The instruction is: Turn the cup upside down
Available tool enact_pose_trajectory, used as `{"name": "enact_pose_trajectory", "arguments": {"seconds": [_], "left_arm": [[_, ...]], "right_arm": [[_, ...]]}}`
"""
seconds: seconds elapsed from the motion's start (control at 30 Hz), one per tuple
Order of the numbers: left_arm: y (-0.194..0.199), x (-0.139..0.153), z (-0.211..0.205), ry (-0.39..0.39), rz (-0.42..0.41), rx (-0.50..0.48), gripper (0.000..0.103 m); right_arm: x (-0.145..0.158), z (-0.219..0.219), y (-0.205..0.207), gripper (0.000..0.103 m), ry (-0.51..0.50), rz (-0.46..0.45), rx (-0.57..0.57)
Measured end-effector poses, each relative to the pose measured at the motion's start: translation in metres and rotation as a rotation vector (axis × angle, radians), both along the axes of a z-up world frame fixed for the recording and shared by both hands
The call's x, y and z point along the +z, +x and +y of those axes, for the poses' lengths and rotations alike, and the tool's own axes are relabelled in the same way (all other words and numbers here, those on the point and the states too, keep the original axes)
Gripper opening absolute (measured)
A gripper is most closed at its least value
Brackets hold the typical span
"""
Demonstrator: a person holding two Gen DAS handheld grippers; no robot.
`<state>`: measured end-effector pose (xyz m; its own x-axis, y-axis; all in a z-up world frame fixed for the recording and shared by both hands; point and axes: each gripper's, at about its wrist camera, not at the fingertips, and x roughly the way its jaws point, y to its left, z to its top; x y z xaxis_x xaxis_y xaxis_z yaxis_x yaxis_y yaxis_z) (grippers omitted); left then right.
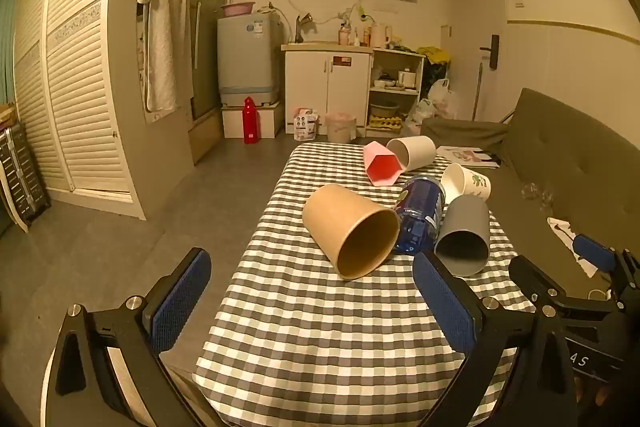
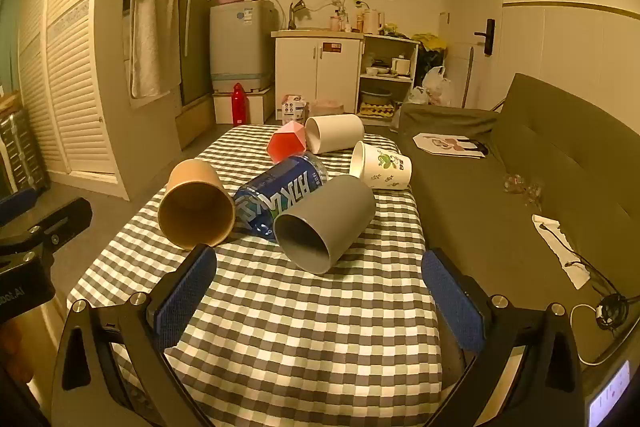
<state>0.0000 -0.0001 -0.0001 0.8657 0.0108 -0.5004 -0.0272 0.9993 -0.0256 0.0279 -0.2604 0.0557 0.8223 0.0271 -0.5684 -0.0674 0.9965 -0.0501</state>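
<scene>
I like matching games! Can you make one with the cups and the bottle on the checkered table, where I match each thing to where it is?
Things:
1. tan cup
2. grey cup
3. blue bottle
4. white leaf-print cup

Places:
A. lying between the tan and grey cups
B. nearest the sofa side, behind the grey cup
C. on its side at the left of the group, mouth toward the camera
D. on its side, just right of the bottle, mouth toward the camera

Pairs: 1-C, 2-D, 3-A, 4-B
</scene>
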Motion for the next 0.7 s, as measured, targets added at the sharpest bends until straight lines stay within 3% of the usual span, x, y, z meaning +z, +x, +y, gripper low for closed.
{"name": "enact_pose_trajectory", "arguments": {"seconds": [0.7], "left_arm": [[-0.0016,0.0003,0.0002,0.009,-0.007,0.001,0.103]], "right_arm": [[-0.0019,0.0002,0.0003,0.103,0.007,0.001,0.001]]}}
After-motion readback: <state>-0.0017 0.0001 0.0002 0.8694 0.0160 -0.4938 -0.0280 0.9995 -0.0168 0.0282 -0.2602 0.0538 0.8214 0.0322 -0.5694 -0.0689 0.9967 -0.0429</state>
